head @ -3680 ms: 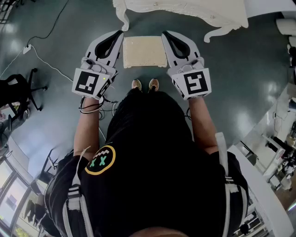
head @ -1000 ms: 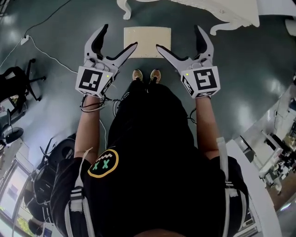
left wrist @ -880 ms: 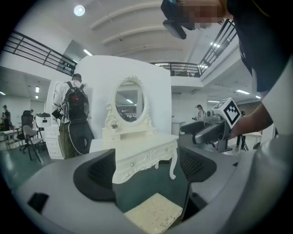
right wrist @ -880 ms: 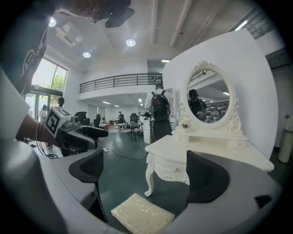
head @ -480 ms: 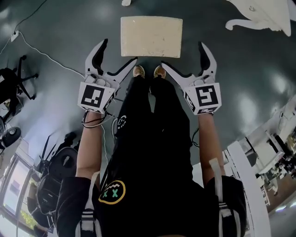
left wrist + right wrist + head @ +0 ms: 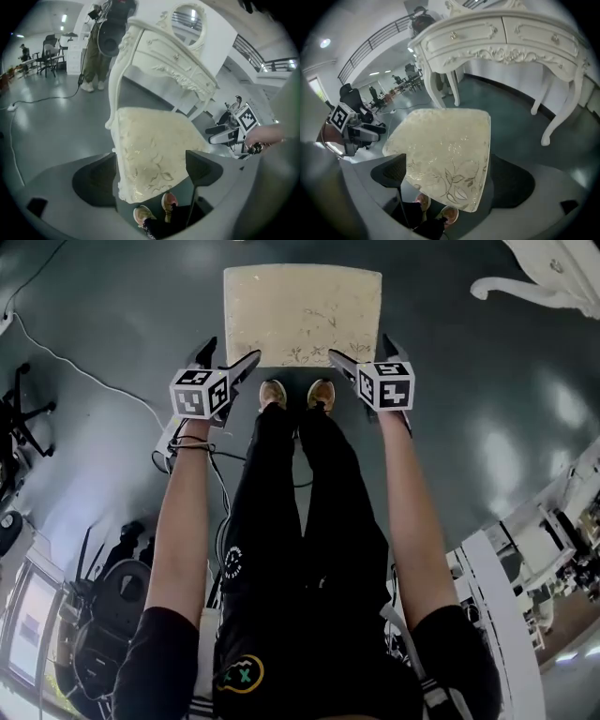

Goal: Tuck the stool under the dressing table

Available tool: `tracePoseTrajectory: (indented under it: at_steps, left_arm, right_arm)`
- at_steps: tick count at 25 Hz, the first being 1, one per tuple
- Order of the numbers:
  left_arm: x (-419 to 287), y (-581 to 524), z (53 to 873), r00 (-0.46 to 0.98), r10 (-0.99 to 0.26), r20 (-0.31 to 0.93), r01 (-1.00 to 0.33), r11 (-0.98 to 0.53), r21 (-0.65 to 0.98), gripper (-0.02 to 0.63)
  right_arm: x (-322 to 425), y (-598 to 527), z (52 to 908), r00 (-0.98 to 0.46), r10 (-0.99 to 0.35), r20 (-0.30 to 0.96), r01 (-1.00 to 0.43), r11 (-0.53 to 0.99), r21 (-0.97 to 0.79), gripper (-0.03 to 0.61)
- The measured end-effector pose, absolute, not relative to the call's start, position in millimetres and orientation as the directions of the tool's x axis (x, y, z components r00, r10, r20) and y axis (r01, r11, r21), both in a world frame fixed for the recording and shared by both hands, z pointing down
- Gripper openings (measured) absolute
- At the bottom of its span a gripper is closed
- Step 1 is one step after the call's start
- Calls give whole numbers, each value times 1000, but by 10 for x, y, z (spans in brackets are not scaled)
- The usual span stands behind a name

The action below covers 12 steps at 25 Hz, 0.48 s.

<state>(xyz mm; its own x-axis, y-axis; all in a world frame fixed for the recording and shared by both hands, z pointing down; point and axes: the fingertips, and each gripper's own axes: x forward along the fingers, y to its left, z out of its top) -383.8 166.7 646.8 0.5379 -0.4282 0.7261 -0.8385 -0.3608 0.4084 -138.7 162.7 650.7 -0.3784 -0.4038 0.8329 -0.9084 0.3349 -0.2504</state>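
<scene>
The stool (image 6: 302,315) has a cream embroidered cushion and stands on the dark floor just ahead of my feet. My left gripper (image 6: 232,349) is open at its near left corner, and the jaws have just opened a little wider. That corner of the stool (image 6: 154,150) lies between the spread jaws of the left gripper (image 6: 150,173). My right gripper (image 6: 360,347) is open at the near right corner. There too the stool (image 6: 445,154) shows between the wide jaws of the right gripper (image 6: 450,183). The white carved dressing table (image 6: 506,37) stands beyond the stool.
My shoes (image 6: 295,393) are right behind the stool. A cable (image 6: 84,371) runs across the floor on the left, near office chairs (image 6: 19,418). White furniture (image 6: 525,549) lines the right side. The dressing table's curved leg (image 6: 117,70) stands close to the stool's far corner.
Both grippers have dropped from chest height down to the stool's near edge and turned more downward. The stool now looks larger and nearer in the head view.
</scene>
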Motion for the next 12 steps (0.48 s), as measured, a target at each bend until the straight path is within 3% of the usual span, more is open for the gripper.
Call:
tracePoseTrajectory:
  at_steps: [5,12]
  left_arm:
    - [-3756,1723,6984,544,-317,777,-834,-301,462,460]
    - [-3730,1721,7060,529,-281,801,-841,-299,451,486]
  right_arm:
    - [-1299,1631,7019,-377,-333,864,-923,216,-319,572]
    - [-1322,1655,7071,-391,-331,859,-917,214,-335,563]
